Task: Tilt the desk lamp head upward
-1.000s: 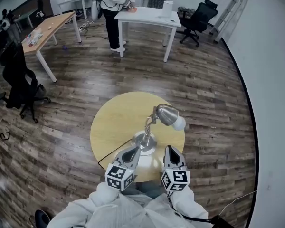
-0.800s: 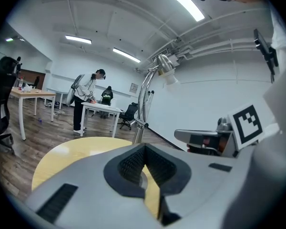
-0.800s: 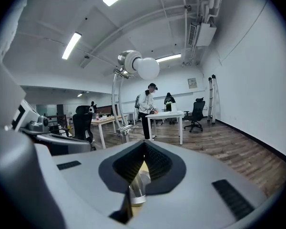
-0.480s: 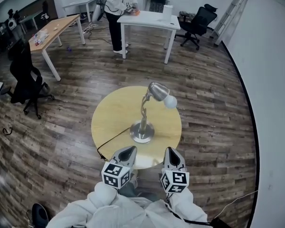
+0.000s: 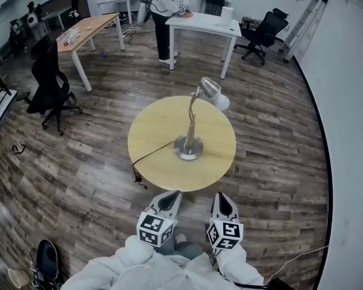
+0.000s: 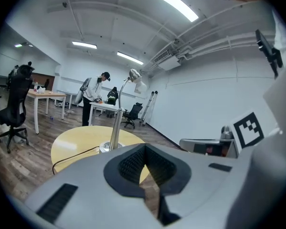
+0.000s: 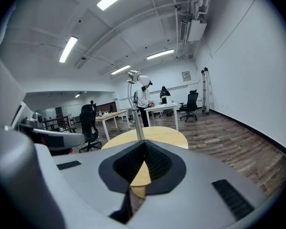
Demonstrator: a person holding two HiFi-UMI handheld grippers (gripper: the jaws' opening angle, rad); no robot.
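A chrome desk lamp stands on the round yellow table (image 5: 151, 139), its base (image 5: 189, 148) near the middle. The lamp head (image 5: 210, 88) with a white bulb (image 5: 222, 103) hangs over the far right side. My left gripper (image 5: 171, 197) and right gripper (image 5: 222, 198) are side by side over the floor, short of the table's near edge. Both are shut with nothing in them. In the left gripper view the lamp head (image 6: 135, 75) rises beyond the shut left gripper (image 6: 145, 145). In the right gripper view the lamp head (image 7: 135, 75) stands past the shut right gripper (image 7: 145, 142).
The lamp's black cable (image 5: 148, 159) runs off the table's left edge to the floor. A black office chair (image 5: 51, 86) and a wooden desk (image 5: 88, 29) stand at the left. At the back are a white desk (image 5: 202, 23), a standing person (image 5: 166, 2) and a ladder (image 5: 305, 17).
Both grippers have drawn back from beside the lamp base, off the table's near edge and over the floor. The lamp itself has not moved on the table.
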